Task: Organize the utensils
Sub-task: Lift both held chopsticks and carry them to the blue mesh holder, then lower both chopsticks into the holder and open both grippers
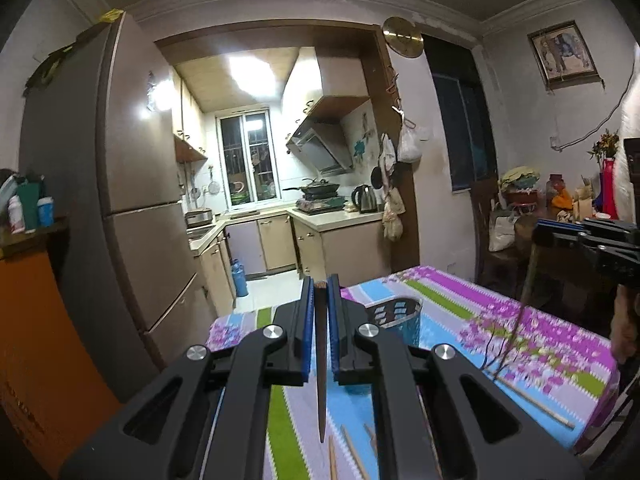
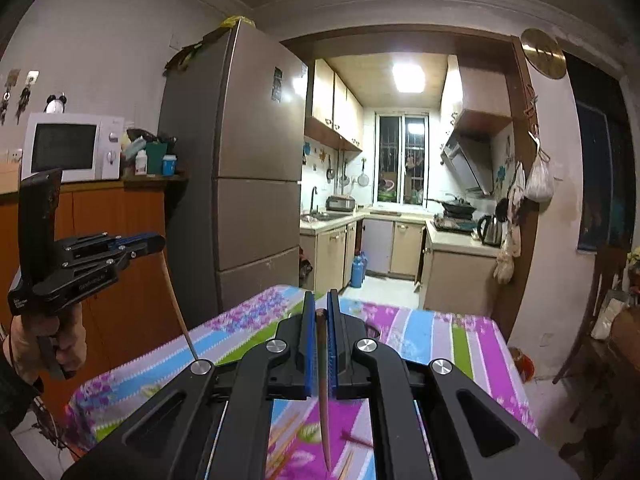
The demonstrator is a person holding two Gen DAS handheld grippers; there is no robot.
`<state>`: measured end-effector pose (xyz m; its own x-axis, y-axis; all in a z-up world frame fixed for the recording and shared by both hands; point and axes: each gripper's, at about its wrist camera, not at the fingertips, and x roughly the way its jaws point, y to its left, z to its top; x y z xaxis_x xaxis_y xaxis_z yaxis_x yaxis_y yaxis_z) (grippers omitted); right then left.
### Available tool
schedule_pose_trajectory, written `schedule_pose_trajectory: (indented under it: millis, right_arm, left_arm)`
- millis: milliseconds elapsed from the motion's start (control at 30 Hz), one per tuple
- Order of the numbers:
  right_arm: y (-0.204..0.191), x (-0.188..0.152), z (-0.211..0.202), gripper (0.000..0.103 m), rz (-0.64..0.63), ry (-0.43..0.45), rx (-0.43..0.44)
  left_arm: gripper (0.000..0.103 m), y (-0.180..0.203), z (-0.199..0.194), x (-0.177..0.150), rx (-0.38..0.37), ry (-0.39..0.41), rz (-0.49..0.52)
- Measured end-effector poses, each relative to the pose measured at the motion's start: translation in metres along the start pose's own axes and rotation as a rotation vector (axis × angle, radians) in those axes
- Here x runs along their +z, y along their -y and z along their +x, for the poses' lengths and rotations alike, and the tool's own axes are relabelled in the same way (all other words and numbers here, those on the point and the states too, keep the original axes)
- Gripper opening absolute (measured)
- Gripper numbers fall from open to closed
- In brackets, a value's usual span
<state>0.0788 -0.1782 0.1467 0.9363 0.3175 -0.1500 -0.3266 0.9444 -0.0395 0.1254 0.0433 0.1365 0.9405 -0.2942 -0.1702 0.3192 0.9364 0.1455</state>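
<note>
My left gripper (image 1: 320, 292) is shut on a dark wooden chopstick (image 1: 321, 360) that hangs point-down between the blue pads above the table. My right gripper (image 2: 319, 308) is shut on a reddish-brown chopstick (image 2: 323, 392), also point-down. Each gripper shows in the other's view: the right gripper (image 1: 538, 232) at the right edge with its chopstick (image 1: 516, 320), the left gripper (image 2: 158, 242) at the left with its chopstick (image 2: 178, 308). A blue slotted utensil basket (image 1: 398, 316) stands on the table just beyond the left gripper. Several loose chopsticks (image 1: 352, 452) lie on the tablecloth below.
The table carries a striped floral cloth (image 1: 500, 312). One long chopstick (image 1: 532, 404) lies near its right edge. A tall fridge (image 1: 132, 200) stands left, an orange cabinet (image 2: 120, 280) with a microwave (image 2: 68, 146) beside it. A kitchen opens behind; a cluttered side table (image 1: 560, 208) stands right.
</note>
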Motion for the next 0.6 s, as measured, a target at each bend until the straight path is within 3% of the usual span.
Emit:
schedule_pose_trajectory:
  millis: [367, 600]
  right_arm:
    - [0.036, 0.107, 0.063, 0.007, -0.019, 0.102, 0.008]
    - [0.06, 0.119, 0.124, 0.007, 0.019, 0.082, 0.021]
  left_arm:
    - [0.005, -0.002, 0.051, 0.087, -0.065, 0.085, -0.082]
    - [0.005, 0.004, 0.111, 0.1, -0.07, 0.076, -0.123]
